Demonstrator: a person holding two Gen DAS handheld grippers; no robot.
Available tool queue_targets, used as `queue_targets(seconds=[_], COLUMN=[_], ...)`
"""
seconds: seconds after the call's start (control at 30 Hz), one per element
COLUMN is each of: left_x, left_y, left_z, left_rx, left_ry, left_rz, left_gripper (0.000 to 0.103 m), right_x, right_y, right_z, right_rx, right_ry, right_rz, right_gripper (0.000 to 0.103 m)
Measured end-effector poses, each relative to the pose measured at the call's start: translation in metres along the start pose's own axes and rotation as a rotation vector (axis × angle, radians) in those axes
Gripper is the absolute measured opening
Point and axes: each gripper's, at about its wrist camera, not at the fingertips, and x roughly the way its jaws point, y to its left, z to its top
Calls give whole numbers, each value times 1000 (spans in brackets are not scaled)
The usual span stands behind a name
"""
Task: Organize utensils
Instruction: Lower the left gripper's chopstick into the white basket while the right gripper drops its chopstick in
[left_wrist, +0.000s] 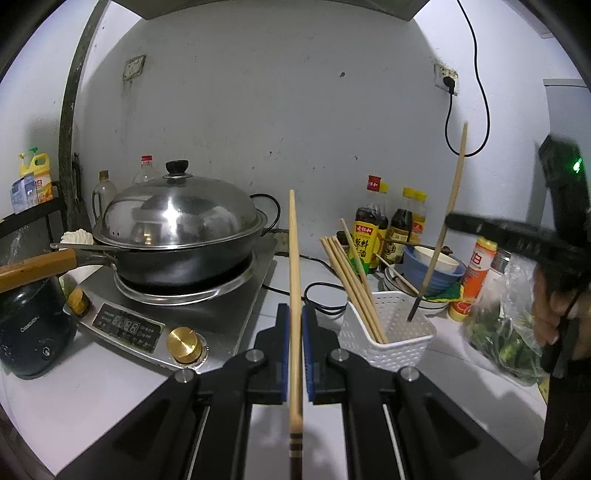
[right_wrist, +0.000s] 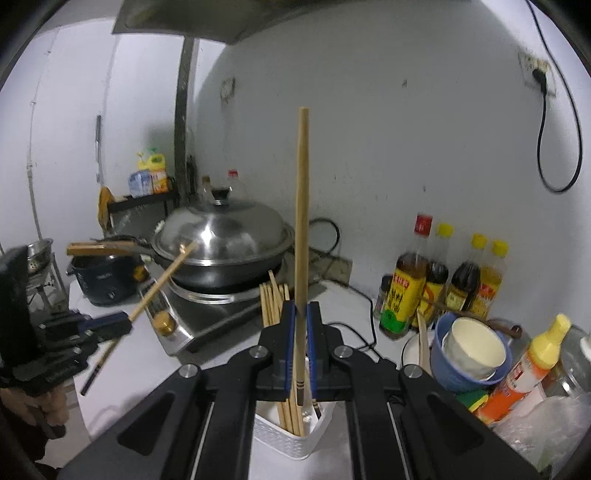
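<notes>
Several chopsticks (left_wrist: 354, 284) already stand in the white basket (left_wrist: 391, 350), while each gripper, left (left_wrist: 294, 354) and right (right_wrist: 301, 347), grips 1 more chopstick, the right one seemingly just above the basket.

A lidded wok (left_wrist: 177, 236) sits on a cooktop (left_wrist: 207, 310); sauce bottles (right_wrist: 443, 280), stacked bowls (right_wrist: 469, 350), perhaps bagged greens (left_wrist: 502, 332).

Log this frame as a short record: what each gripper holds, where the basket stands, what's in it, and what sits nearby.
left gripper: shut on a chopstick, near the stove
right gripper: shut on a second chopstick, dark end over the basket
basket contents: bundle of chopsticks
nearby: lidded wok, sauce bottles, bowls
</notes>
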Motion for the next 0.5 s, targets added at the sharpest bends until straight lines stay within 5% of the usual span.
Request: queue_targets(seconds=[0.5], left_x=[20], left_y=[4], left_z=[13], left_rx=[-59], left_ry=[-20], left_rz=[-67], left_gripper=[6], right_x=[74], right_y=[2], right_z=[-44], right_rx=[8], right_ry=[152], right_rz=[30], right_gripper=[7])
